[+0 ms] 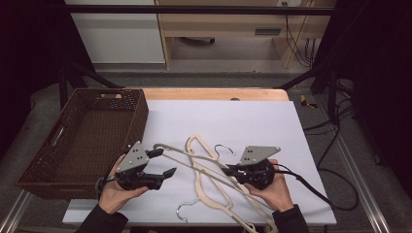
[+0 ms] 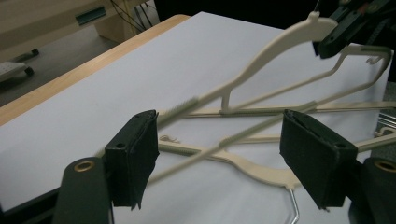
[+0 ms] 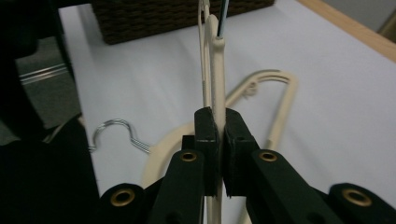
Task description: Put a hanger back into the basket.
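Right gripper view: the right claw (image 3: pixel 217 140) is clamped on the thin edge of a cream hanger (image 3: pixel 217 70), which runs straight ahead of its pads; keep that pinch firm and lift slowly, since other hangers (image 1: pixel 214 189) lie tangled beneath it on the surface (image 1: pixel 272 121). The left claw (image 1: pixel 160 162) stands open with a hanger arm (image 2: pixel 196 156) passing between its pads, untouched; both hands sit low, palms cupping the bodies. Beyond the left claw stands the wicker basket (image 1: pixel 141 114), likely the destination.
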A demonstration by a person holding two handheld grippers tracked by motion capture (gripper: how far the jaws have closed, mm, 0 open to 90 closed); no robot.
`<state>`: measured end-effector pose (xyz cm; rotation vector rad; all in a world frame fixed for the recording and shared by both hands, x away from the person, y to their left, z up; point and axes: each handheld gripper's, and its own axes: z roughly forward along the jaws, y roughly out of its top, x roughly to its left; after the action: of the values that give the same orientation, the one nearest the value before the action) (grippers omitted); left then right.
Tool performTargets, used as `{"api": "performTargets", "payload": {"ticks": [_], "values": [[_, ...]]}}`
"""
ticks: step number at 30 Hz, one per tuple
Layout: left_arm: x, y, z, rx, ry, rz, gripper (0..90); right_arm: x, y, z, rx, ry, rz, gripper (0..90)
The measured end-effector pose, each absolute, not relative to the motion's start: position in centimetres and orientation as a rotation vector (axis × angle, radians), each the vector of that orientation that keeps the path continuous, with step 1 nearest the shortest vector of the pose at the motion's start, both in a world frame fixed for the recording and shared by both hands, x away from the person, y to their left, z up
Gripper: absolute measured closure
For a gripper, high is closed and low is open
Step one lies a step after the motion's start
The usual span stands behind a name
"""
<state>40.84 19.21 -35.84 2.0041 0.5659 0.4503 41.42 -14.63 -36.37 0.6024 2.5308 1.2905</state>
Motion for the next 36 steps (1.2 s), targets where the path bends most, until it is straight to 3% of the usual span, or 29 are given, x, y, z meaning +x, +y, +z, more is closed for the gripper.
{"api": "performTargets", "payload": {"ticks": [6, 21, 29, 36], "values": [[40.6, 18.0, -36.0, 2.047, 0.506, 0.426, 28.3, 41.5, -12.4, -37.0, 0.547, 2.614, 1.327, 86.4], [41.0, 14.6, -37.8, 2.253, 0.390, 0.378, 64.3, 41.4, -10.4, -38.1, 0.474, 2.712, 1.341, 86.4], [40.6, 14.5, -37.8, 2.308, 0.355, 0.406, 71.5, 41.5, -10.4, -38.3, 0.464, 2.733, 1.345, 85.9], [39.8, 14.5, -37.2, 2.308, 0.326, 0.391, 79.6, 41.5, -10.8, -38.0, 0.498, 2.645, 1.357, 75.4]]}}
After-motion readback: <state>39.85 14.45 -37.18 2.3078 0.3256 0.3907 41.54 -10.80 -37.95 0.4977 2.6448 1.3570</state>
